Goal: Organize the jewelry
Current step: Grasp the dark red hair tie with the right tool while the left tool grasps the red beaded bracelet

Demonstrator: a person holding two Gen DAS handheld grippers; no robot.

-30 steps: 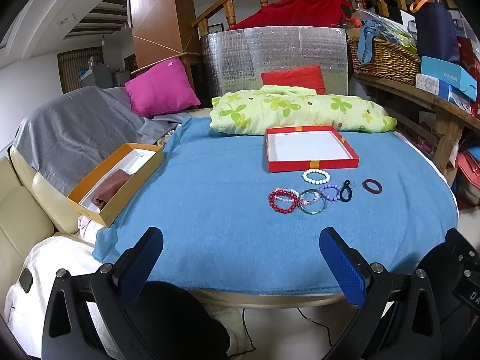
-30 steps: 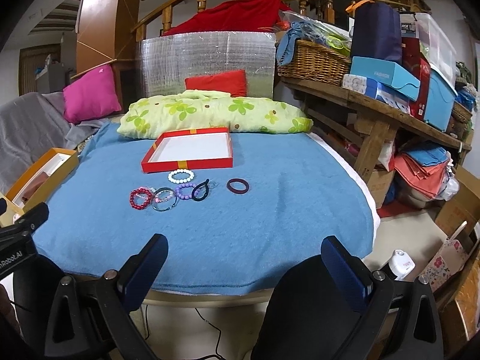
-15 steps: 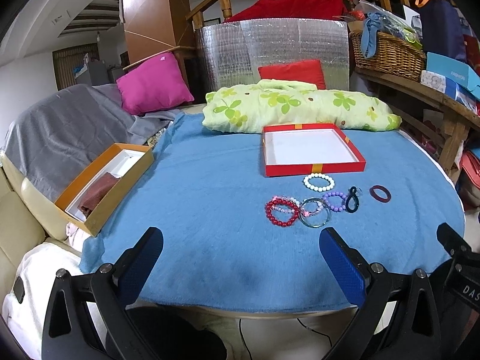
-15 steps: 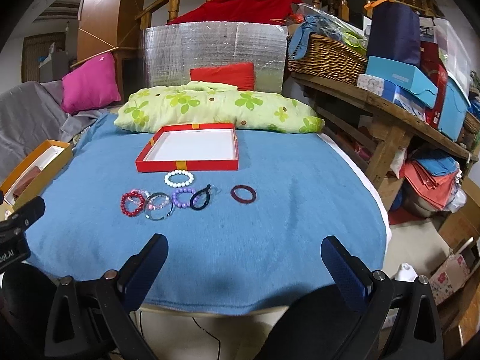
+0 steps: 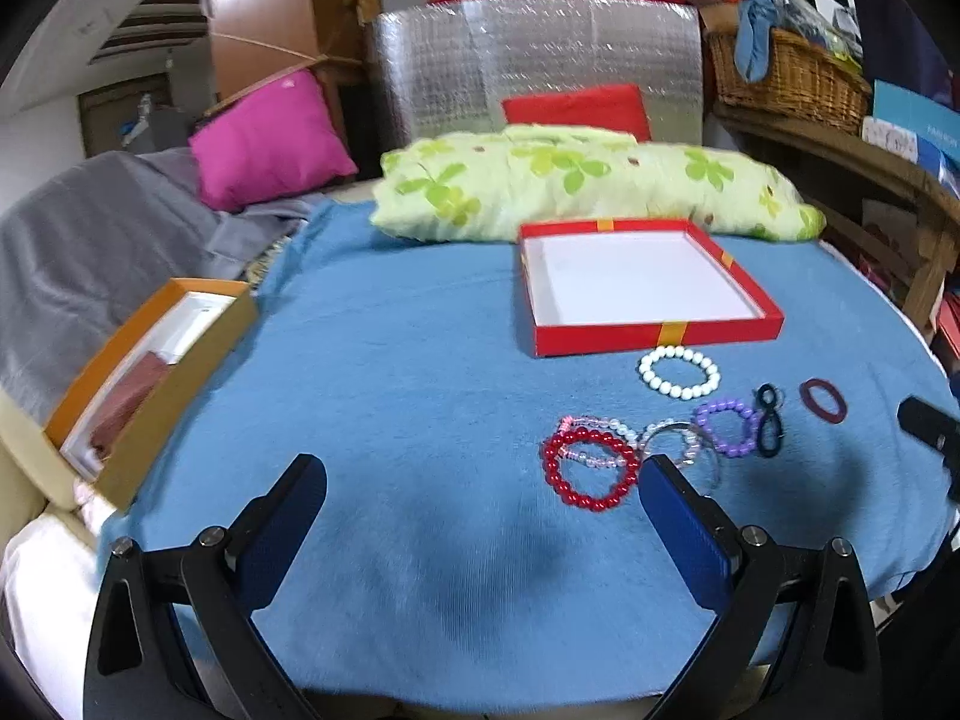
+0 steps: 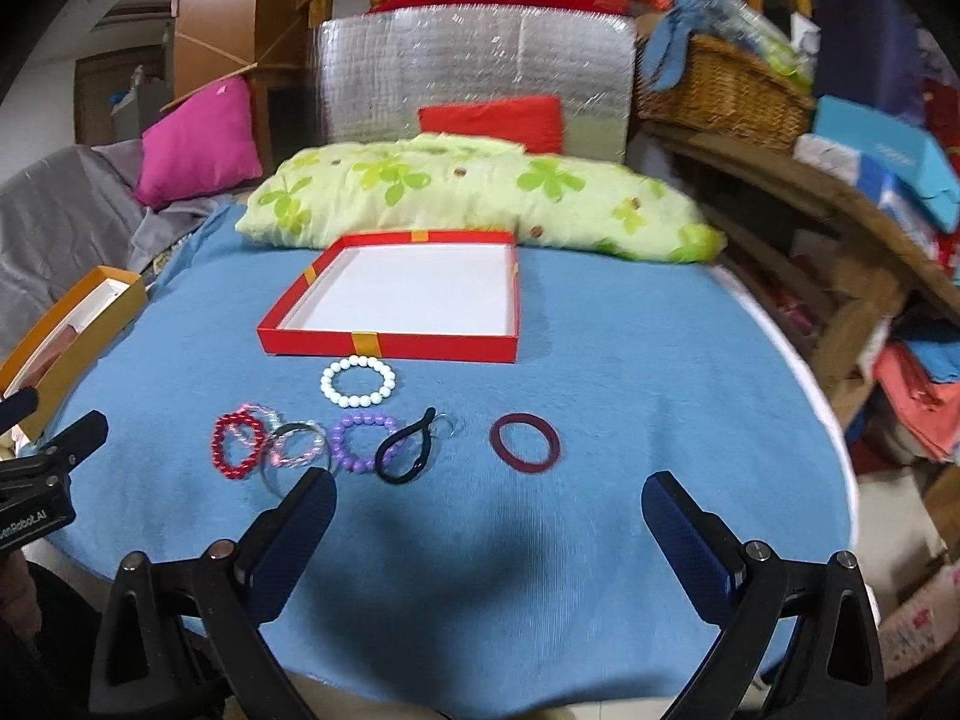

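Observation:
A red box with a white inside point(image 5: 645, 288) point(image 6: 402, 300) lies open on the blue table cloth. In front of it lie a white bead bracelet point(image 5: 679, 372) point(image 6: 358, 382), a red bead bracelet point(image 5: 591, 476) point(image 6: 235, 445), a clear bangle point(image 6: 294, 450), a purple bead bracelet point(image 5: 727, 427) point(image 6: 363, 442), a black hair tie point(image 5: 769, 427) point(image 6: 408, 453) and a dark red ring point(image 5: 825, 400) point(image 6: 525, 442). My left gripper point(image 5: 480, 516) is open and empty, low over the cloth left of the bracelets. My right gripper point(image 6: 489, 528) is open and empty, just short of the dark red ring.
An orange box point(image 5: 150, 372) holding a dark red cloth sits at the table's left edge. A green flowered pillow point(image 5: 576, 186) lies behind the red box. A wooden shelf with a wicker basket point(image 6: 726, 90) stands on the right.
Both grippers have moved forward and down over the table toward the jewelry. They stay open. The jewelry has not moved.

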